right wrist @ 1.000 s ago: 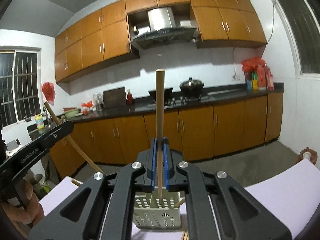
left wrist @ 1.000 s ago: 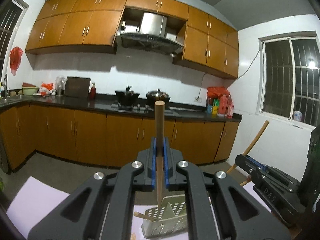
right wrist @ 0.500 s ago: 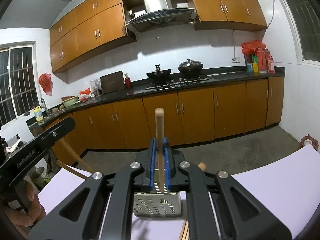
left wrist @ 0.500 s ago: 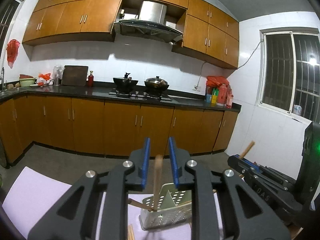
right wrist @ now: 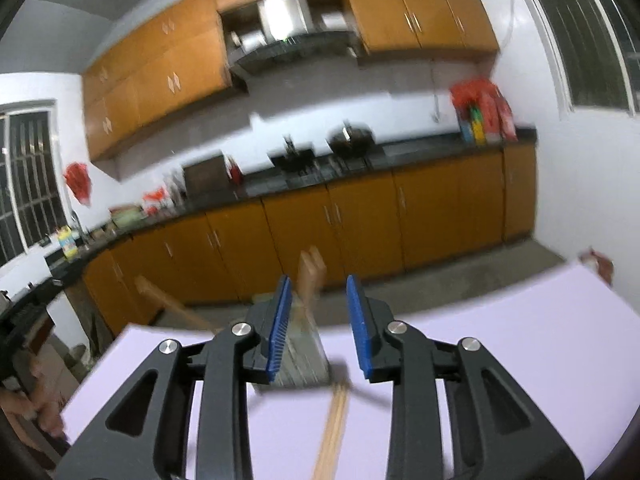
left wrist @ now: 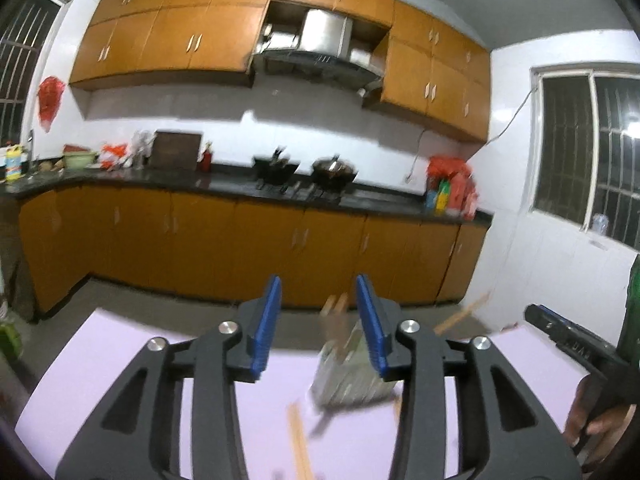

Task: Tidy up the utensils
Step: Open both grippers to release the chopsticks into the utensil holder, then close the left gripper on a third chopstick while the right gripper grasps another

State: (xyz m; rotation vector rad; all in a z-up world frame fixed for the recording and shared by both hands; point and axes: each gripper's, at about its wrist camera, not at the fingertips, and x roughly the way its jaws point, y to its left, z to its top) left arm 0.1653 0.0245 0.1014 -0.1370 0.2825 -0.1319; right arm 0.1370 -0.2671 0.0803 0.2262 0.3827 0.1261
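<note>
Release is the change: both the left tongs (left wrist: 318, 322) and right tongs (right wrist: 319, 322), clamped on wooden chopsticks (right wrist: 309, 280) 1 second ago, now gape empty, the sticks standing in the perforated grey holder (left wrist: 352, 380), so loose chopsticks (right wrist: 334, 432) beside it probably come next.

No legible text; all lettering motion-blurred

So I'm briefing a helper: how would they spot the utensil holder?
Find the lilac table. Near its far edge stands the utensil holder, a pale perforated box. Unlike the loose chopsticks lying flat nearby, it has wooden sticks poking up out of it.
</note>
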